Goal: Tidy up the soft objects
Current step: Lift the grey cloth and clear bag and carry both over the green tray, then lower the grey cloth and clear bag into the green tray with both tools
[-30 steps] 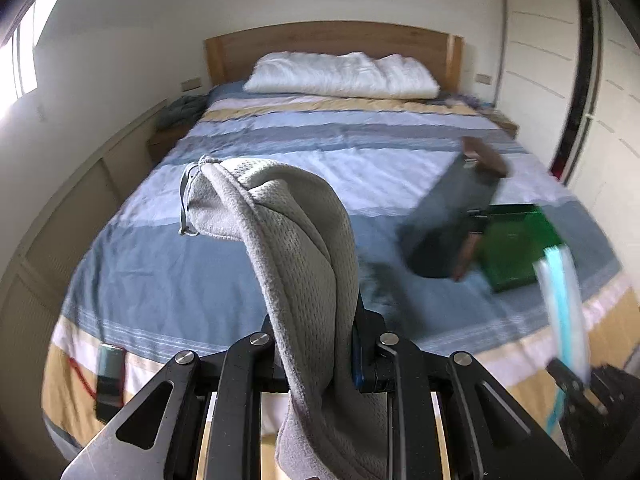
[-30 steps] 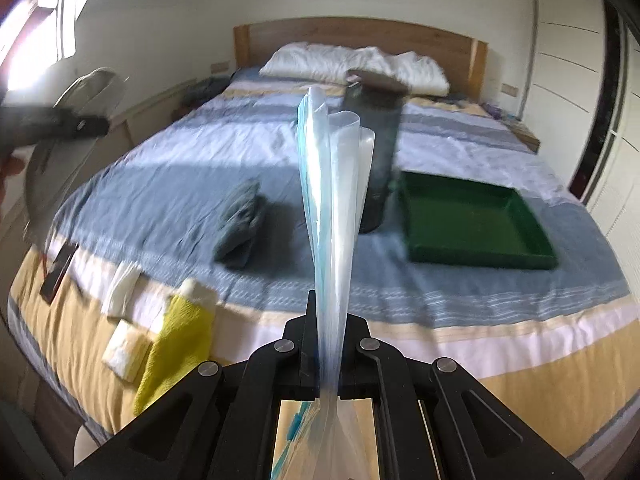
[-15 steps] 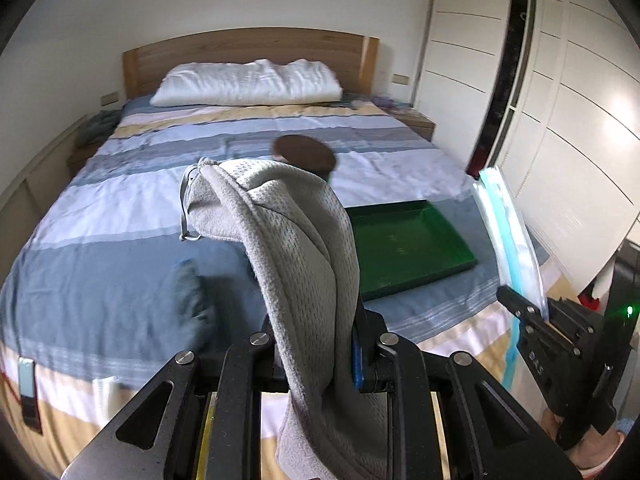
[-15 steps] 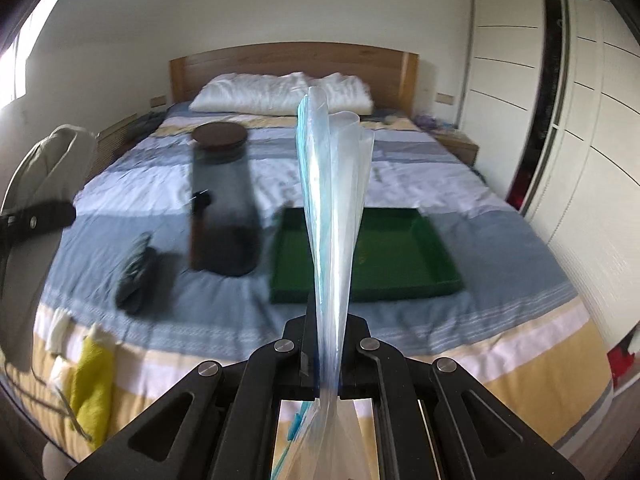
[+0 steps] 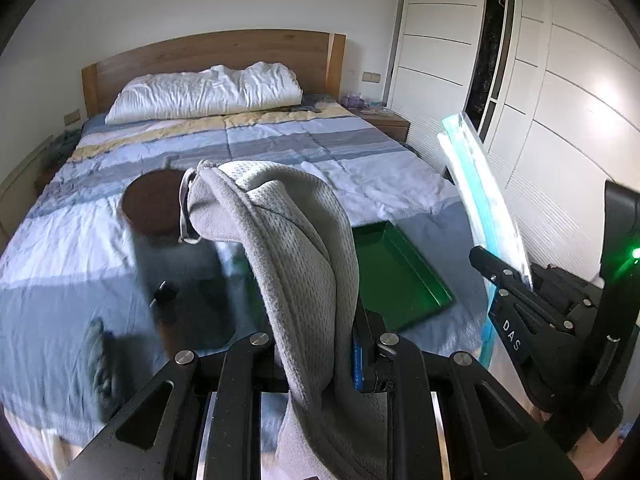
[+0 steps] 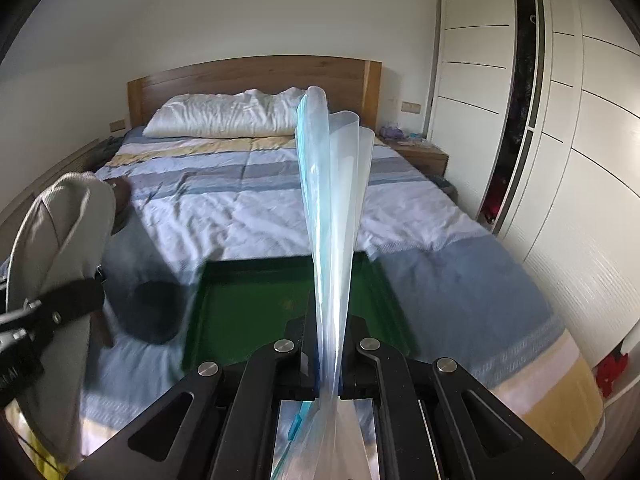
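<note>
**Holding cloth and bag above the bed**

A grey knitted cloth [image 5: 304, 264] is clamped in the left gripper [image 5: 320, 360] and draped over its jaws. A clear blue-edged plastic bag [image 6: 332, 216] is pinched upright in the right gripper [image 6: 328, 364] — both held above the striped bed [image 6: 420, 216], near a green rectangular tray [image 6: 256, 304].

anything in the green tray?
Visible floor of the green tray is bare. The plastic bag in the right gripper and the grey cloth hide the rest.
</note>
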`<state>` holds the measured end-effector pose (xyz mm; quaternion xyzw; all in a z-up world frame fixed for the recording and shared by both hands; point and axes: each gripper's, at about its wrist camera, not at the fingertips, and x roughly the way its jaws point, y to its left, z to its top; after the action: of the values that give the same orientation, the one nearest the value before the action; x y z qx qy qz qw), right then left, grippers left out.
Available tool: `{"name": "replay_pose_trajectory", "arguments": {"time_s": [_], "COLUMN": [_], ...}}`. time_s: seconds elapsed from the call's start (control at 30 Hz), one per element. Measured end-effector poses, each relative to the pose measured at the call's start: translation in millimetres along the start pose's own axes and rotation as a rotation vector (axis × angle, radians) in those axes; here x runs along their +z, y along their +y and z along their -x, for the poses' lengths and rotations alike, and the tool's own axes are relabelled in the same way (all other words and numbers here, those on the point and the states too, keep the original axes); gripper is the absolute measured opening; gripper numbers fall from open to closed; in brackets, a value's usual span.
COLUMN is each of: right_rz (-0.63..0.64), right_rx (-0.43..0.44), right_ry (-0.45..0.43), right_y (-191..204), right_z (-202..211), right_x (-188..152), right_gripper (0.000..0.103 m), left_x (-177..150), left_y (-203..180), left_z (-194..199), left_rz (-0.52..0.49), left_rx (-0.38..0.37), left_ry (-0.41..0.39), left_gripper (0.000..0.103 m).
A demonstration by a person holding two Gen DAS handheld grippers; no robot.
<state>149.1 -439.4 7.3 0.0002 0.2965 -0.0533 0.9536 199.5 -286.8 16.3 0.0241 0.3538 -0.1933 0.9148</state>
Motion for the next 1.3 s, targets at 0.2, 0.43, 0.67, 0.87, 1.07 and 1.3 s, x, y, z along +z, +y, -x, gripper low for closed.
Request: {"name": "replay_pose_trajectory", "arguments": {"time_s": [0.2,0.43,0.67,0.87,1.07,1.3], "right_rz": [0.0,0.002,0.013,0.035,0.057,0.047], "right_rx": [-0.027,-0.038,-0.04,-0.052,-0.055,-0.036], "right_ry": [-0.008,-0.011,-0.003,0.008,0.027,0.072], "right_y": [-4,-12,-12,-15,-14,-21], "right_z": [-60,-130,-171,-192,-217,-245], "right_x": [17,32,36,36,32,28], "right_gripper": [0.003,0.003,0.003,0.004,0.004,0.004], "left_x": [21,22,20,22,20,18], "left_y": [-13,-14,-14,-15,-11,-6], "left_z": [-38,-87,-123,-149,-168,-181], "left_rz": [-0.011,0.014,0.04,0.048,0.044,0.045], "left_rx": [0.043,0.076,0.09,0.118,0.157,0.167], "left_ry": [-0.027,0.008,0.043,0.061,0.08,0.1], "left_gripper": [0.017,0.017,0.017,0.017,0.017,0.017]}}
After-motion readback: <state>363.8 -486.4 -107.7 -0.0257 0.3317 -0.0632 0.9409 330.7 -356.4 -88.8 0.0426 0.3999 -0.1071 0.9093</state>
